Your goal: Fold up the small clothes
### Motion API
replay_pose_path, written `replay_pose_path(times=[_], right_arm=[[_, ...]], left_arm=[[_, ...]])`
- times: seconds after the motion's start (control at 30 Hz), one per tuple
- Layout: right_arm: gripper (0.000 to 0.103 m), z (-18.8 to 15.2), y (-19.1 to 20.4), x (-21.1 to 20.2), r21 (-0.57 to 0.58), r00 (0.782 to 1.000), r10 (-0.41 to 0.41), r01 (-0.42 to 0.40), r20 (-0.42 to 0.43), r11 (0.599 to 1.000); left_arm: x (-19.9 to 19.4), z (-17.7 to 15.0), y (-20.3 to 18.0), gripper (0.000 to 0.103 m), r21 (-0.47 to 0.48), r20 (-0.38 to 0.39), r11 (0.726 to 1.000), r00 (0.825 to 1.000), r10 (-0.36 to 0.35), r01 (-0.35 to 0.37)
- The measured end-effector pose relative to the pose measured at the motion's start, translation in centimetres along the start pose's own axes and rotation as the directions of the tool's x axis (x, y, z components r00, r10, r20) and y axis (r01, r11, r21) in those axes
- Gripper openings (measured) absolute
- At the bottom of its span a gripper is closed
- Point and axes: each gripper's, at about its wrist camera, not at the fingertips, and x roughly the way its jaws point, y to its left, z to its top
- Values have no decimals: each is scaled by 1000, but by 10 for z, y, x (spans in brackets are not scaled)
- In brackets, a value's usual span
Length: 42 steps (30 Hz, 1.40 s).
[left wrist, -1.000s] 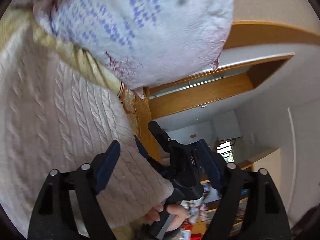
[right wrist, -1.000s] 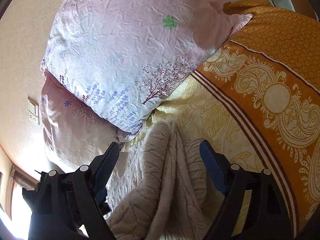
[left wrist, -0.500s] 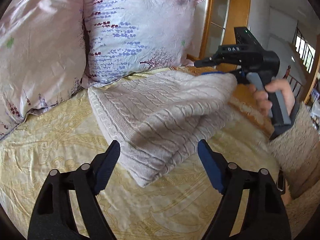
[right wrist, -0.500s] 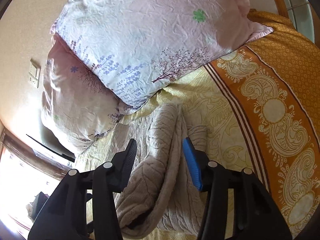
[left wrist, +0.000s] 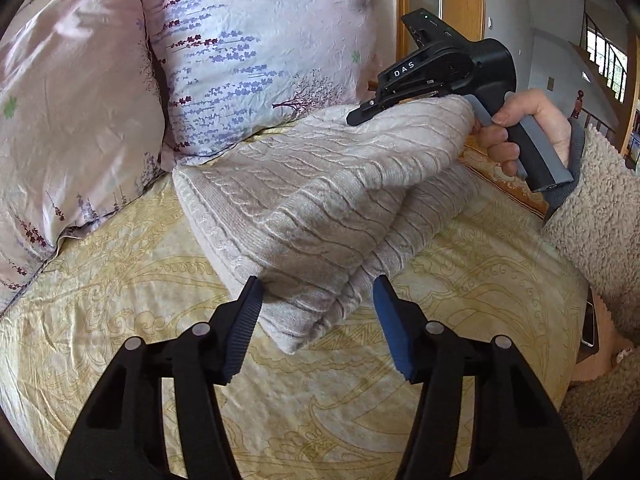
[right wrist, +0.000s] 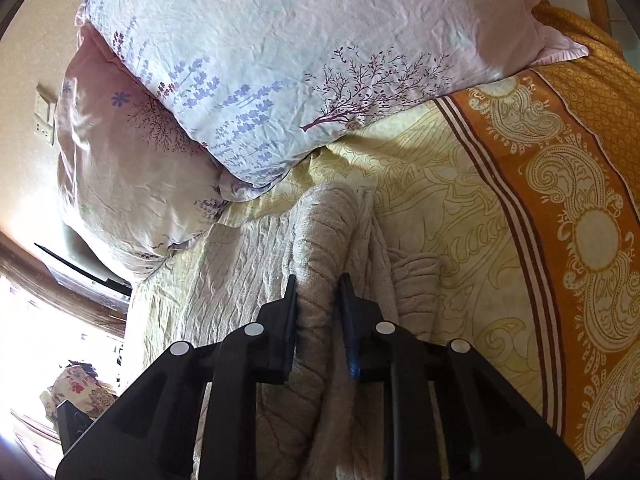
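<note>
Cream cable-knit wool is what you handle: the sweater (left wrist: 320, 200) lies folded on the bed, its far side close to the two pillows and its near corner pointing toward your left claw (left wrist: 318, 320).

Your left claw is closing, but its blue pads do not press yet; the near corner of the sweater sits between them, and the left pad is just beside the fabric. Your right claw (right wrist: 318, 312) is closing too, and its pads already pinch a raised fold of the sweater (right wrist: 320, 240). In the left wrist view you see this right claw (left wrist: 416, 80) at the upper far edge of the knit, lifting it a little, with your right hand (left wrist: 524, 128) around the grey handle and a fleecy sleeve (left wrist: 592, 216) behind it.

Two pillows stand at the head of the bed: a pink one (left wrist: 68, 120) on the left and a pale one with lavender and tree prints (left wrist: 256, 52) beside it, touching. They are the closest things to the sweater on the far side.

You work on a bed cover (left wrist: 120, 320) of pale yellow with a faint ornament, a bit wrinkled. Its orange paisley border (right wrist: 580, 220) runs along the right side in the right wrist view. Behind it there is a wooden frame (left wrist: 400, 8), and further back a light room with a window (left wrist: 608, 60).
</note>
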Motion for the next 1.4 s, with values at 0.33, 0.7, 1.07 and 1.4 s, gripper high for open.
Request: replay_pose_path(times=[0.33, 0.7, 1.07, 1.4], right_arm=[[8, -1, 7, -37, -11, 987, 4, -2, 162, 1000], [15, -11, -30, -37, 97, 987, -80, 66, 141, 993], [49, -56, -24, -89, 73, 985, -34, 22, 168, 997], [49, -78, -10, -88, 4, 992, -1, 0, 124, 1000]], left_arm=[[3, -3, -8, 58, 45, -1, 997, 998, 67, -67], [3, -1, 8, 59, -45, -8, 998, 999, 32, -32], [6, -1, 13, 64, -96, -19, 994, 999, 43, -45], [7, 0, 9, 63, -91, -17, 993, 997, 72, -73]])
